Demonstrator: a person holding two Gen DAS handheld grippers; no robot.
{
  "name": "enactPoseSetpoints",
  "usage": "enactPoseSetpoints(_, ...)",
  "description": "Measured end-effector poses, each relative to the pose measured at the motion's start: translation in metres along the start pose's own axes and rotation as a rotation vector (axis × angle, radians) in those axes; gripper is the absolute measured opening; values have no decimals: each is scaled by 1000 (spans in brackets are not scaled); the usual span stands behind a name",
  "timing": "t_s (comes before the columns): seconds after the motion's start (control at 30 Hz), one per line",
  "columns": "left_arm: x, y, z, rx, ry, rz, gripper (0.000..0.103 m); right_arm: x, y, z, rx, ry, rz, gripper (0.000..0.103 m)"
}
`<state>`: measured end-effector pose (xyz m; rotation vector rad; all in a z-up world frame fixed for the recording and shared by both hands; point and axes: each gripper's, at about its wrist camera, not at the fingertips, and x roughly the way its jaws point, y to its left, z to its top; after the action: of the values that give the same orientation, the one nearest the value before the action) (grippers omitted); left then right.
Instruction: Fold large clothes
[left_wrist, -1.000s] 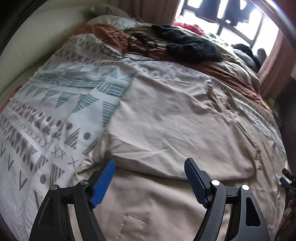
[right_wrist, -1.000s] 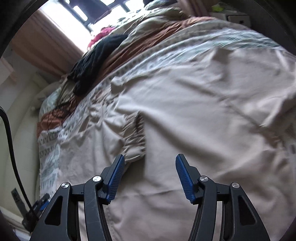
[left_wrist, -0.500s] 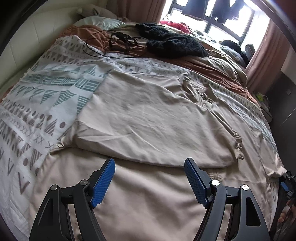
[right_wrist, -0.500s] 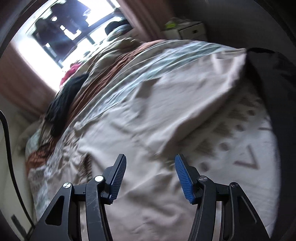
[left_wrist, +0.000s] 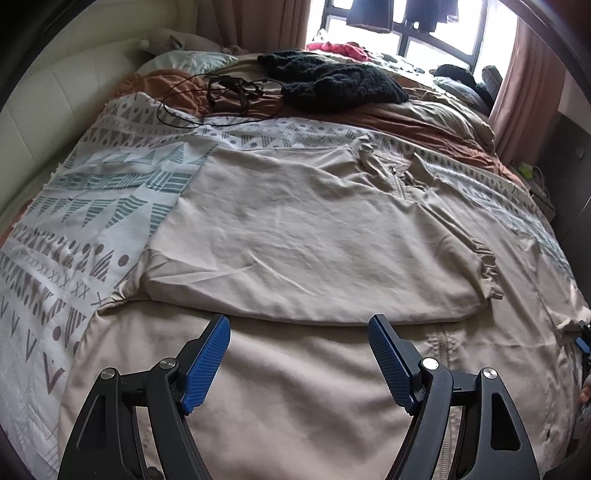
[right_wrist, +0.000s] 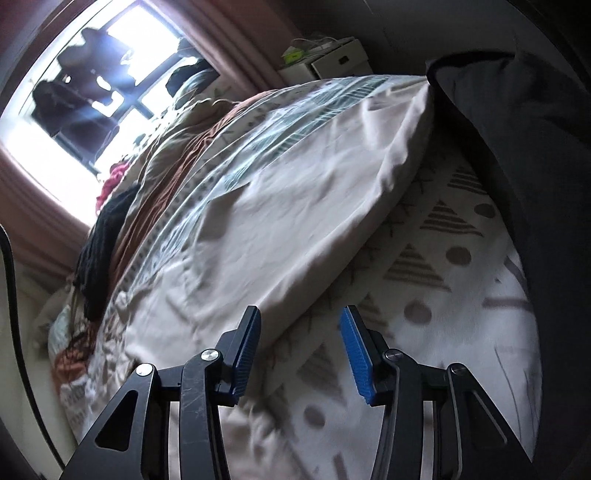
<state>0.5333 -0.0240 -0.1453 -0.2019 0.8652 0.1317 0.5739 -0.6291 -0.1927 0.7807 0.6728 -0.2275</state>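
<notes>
A large beige jacket lies spread on the bed, one half folded over the other, with its zip and a gathered cuff at the right. My left gripper is open and empty, above the jacket's near part. My right gripper is open and empty, low over the jacket's edge where it meets the patterned bedspread.
The patterned bedspread covers the bed. A black knit garment and black cables lie at the far end by the window. A dark shape stands at the right. A nightstand is beyond the bed.
My left gripper has pulled back, so more of the bed shows. My right gripper has swung away to the jacket's edge. Both stay open.
</notes>
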Motion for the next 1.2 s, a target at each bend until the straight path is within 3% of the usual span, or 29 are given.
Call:
enactPoseSetpoints(0.2, 8, 1, -2, 5, 16, 16, 78, 23, -16, 12, 54, -22, 37, 45)
enactPoseSetpoints(0.27, 10, 0, -2, 12, 19, 22, 78, 28, -18, 15, 52, -26, 45, 29)
enactPoseSetpoints(0.3, 10, 0, -2, 15, 20, 25, 78, 31, -18, 16, 52, -25, 56, 16)
enactPoseSetpoints(0.37, 10, -1, -2, 16, 21, 26, 78, 28, -14, 15, 34, -39, 49, 9)
enactPoseSetpoints(0.47, 10, -1, -2, 10, 18, 18, 78, 14, 7, 16, -45, -82, 20, 8)
enactPoseSetpoints(0.63, 4, 0, 0, -2, 4, 1, 78, -13, 36, 16, -105, -121, 67, 7)
enactPoseSetpoints(0.83, -4, 4, 2, -17, -4, -30, 78, -33, 75, 2, -158, -105, 151, 7)
enactPoseSetpoints(1.03, -9, 8, 5, -31, -3, -61, 78, -30, 121, -30, -232, -40, 208, 7)
enactPoseSetpoints(1.2, -11, 13, 7, -43, -5, -73, 78, -8, 148, -63, -279, 79, 227, 6)
